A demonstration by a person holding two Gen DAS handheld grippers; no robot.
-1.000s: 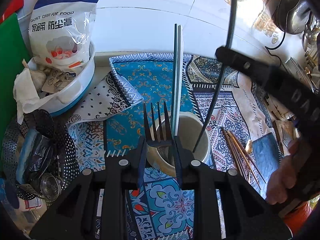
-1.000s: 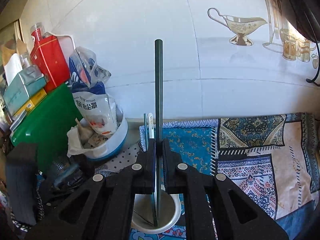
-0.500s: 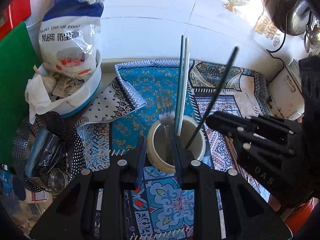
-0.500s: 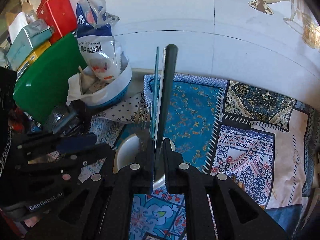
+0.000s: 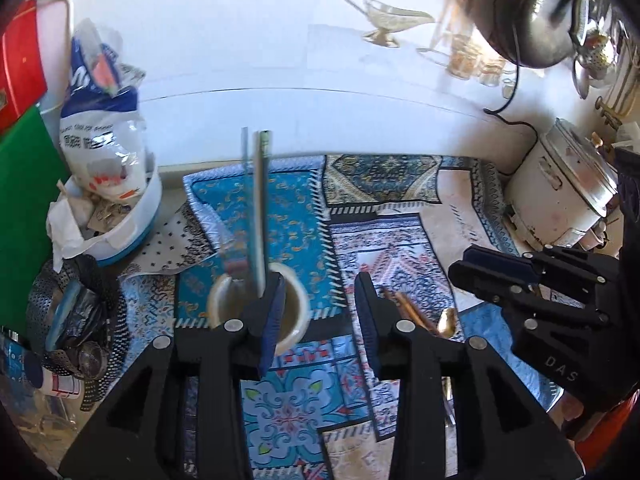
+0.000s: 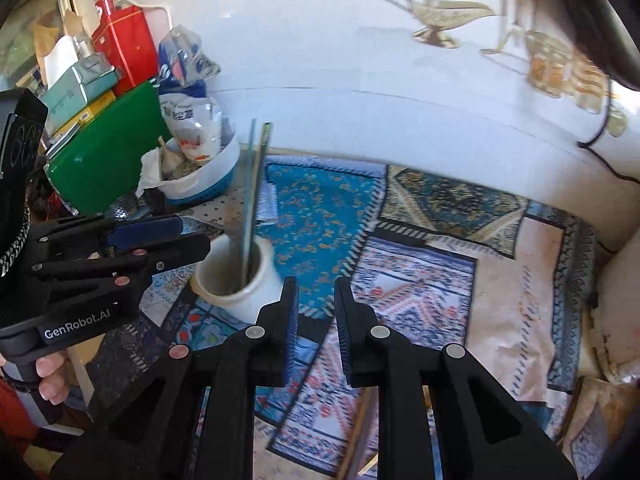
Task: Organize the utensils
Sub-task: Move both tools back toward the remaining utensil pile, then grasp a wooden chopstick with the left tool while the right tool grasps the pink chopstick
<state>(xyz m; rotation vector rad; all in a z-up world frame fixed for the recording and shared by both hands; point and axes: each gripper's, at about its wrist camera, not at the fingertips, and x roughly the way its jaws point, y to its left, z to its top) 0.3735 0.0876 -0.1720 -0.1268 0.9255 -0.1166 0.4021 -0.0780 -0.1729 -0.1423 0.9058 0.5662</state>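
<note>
A white ceramic utensil jar (image 5: 298, 322) (image 6: 256, 300) stands on the patterned cloth. Long chopsticks (image 5: 258, 208) (image 6: 252, 192) stand upright in it. A blurred fork (image 5: 232, 258) also leans in the jar. My left gripper (image 5: 320, 316) is open and empty, just right of and above the jar. My right gripper (image 6: 314, 316) is open and empty, to the right of the jar; it also shows in the left wrist view (image 5: 532, 300). Brown chopsticks (image 5: 408, 308) and a gold spoon (image 5: 446, 322) lie on the cloth between the two grippers.
A white and blue basket (image 5: 120, 236) with a food-cover bag (image 5: 100, 140) stands at the back left, beside a green board (image 5: 24, 208) and a black perforated holder (image 5: 72, 312). A white rice cooker (image 5: 560, 196) stands at the right. The tiled wall is behind.
Both grippers have opened. The fork left my left gripper and the dark chopstick left my right gripper; both now sit in the jar. Both grippers have shifted right, away from the jar.
</note>
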